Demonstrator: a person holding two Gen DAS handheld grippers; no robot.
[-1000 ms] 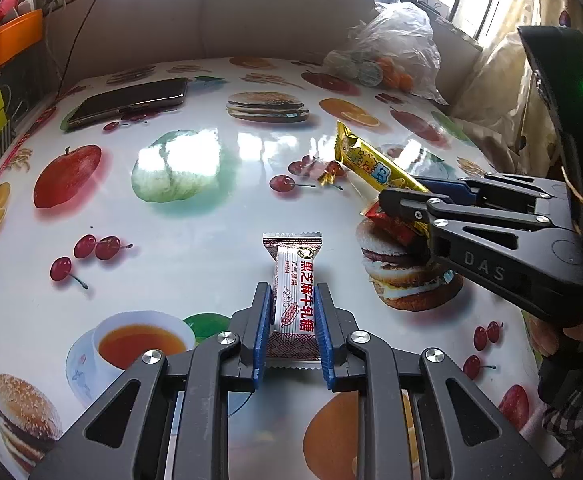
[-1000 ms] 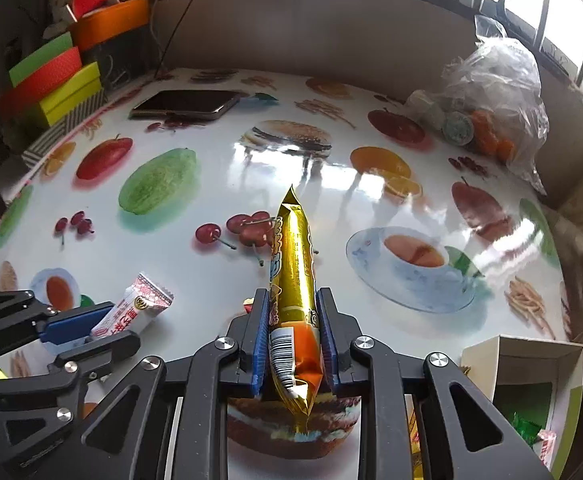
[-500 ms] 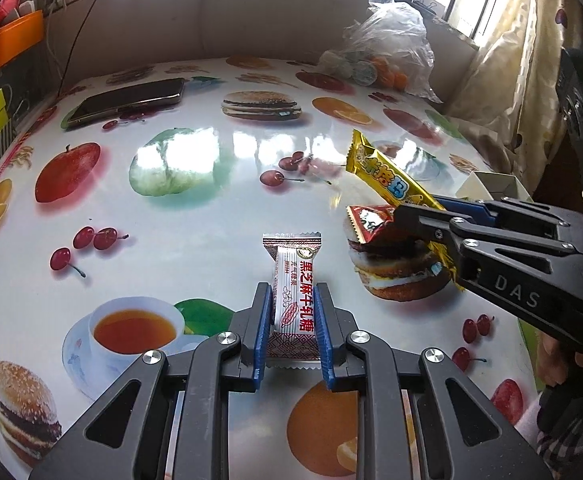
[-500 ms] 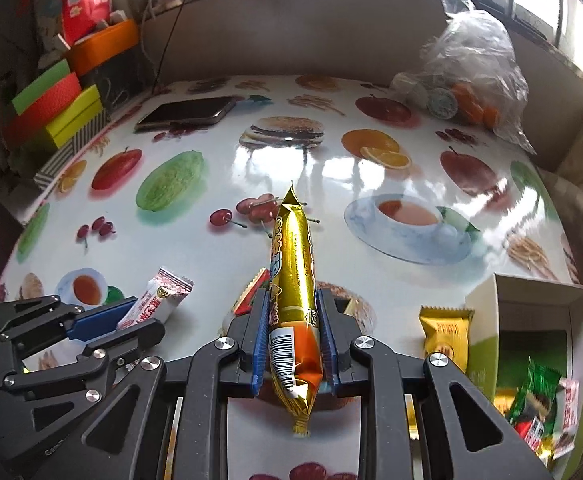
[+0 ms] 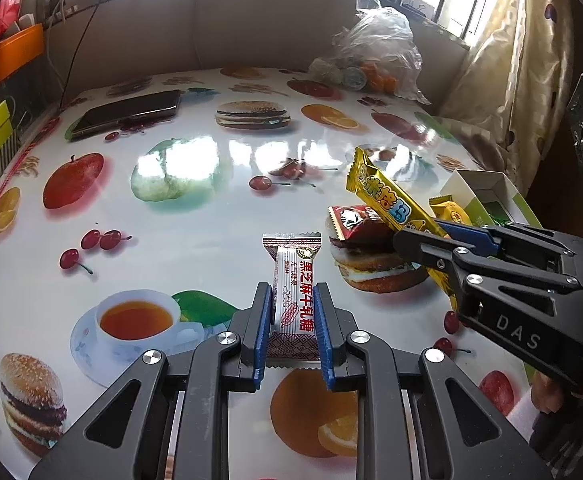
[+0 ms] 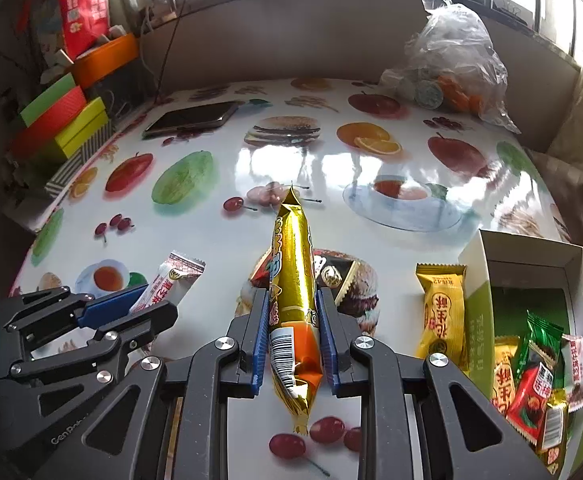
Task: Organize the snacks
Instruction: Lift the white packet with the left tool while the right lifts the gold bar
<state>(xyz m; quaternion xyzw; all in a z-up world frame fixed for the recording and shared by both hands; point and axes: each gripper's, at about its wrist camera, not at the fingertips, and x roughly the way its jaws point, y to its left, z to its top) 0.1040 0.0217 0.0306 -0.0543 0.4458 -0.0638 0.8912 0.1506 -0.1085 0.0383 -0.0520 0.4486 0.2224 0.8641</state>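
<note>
My left gripper [image 5: 291,300] is shut on a white candy bar with red characters [image 5: 296,280], held above the table; it also shows in the right wrist view [image 6: 171,280]. My right gripper [image 6: 293,300] is shut on a long gold snack stick [image 6: 293,264], seen in the left wrist view [image 5: 387,204] too. A red packet [image 5: 355,222] and a dark packet [image 6: 333,272] lie on the table under the stick. A yellow packet [image 6: 443,312] lies beside the white and green box [image 6: 531,256], which holds several snacks [image 6: 535,372].
The fruit-print table [image 5: 195,220] carries a phone [image 5: 127,112] at the back left and a plastic bag of items [image 5: 371,60] at the back right. Coloured boxes [image 6: 63,120] stack along the left edge. A curtain [image 5: 531,60] hangs right.
Both grippers have drawn back toward the table's near right side with their snacks held. The box of snacks has come fully into the right wrist view.
</note>
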